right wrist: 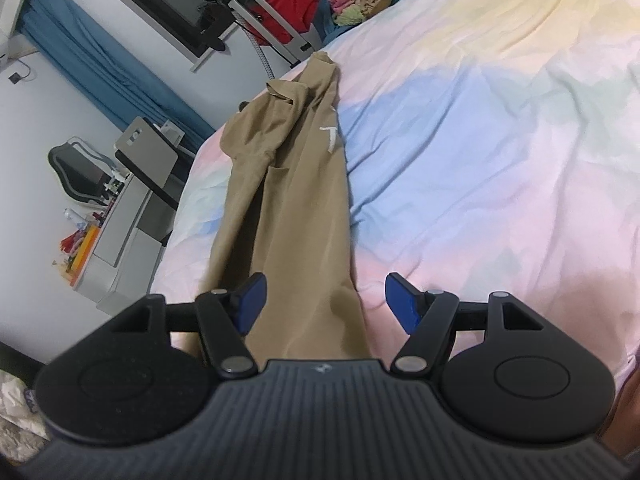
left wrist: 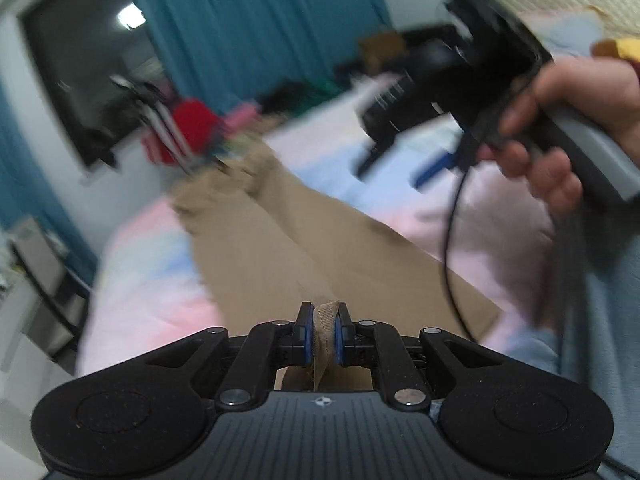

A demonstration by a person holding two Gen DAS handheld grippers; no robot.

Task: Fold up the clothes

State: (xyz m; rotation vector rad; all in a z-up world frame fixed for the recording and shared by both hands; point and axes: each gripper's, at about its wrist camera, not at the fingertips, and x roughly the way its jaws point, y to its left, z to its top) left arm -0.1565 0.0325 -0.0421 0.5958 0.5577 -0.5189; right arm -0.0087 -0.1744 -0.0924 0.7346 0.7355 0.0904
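Left gripper: jaws clenched on a folded hem of the tan garment, cloth edge pinched between the blue pads. From there, stretched away over the bed toward its far edge, lying flat in a long strip on the pastel sheet. Left view blurred, so small details not readable.

Right gripper: jaws released, spread wide, blue pads on either side of the near end of the tan garment, above it and not gripping. Touching or apart, could not tell. Further along, cloth bunched and wrinkled near the far left edge of the bed, with a small white mark showing on it.

Beyond the bed edge: a grey desk, blue curtain, a red cloth on a stand, and a pile of clothes at the far corner.

In the left view, right hand seen around a grey handle, above the bed.
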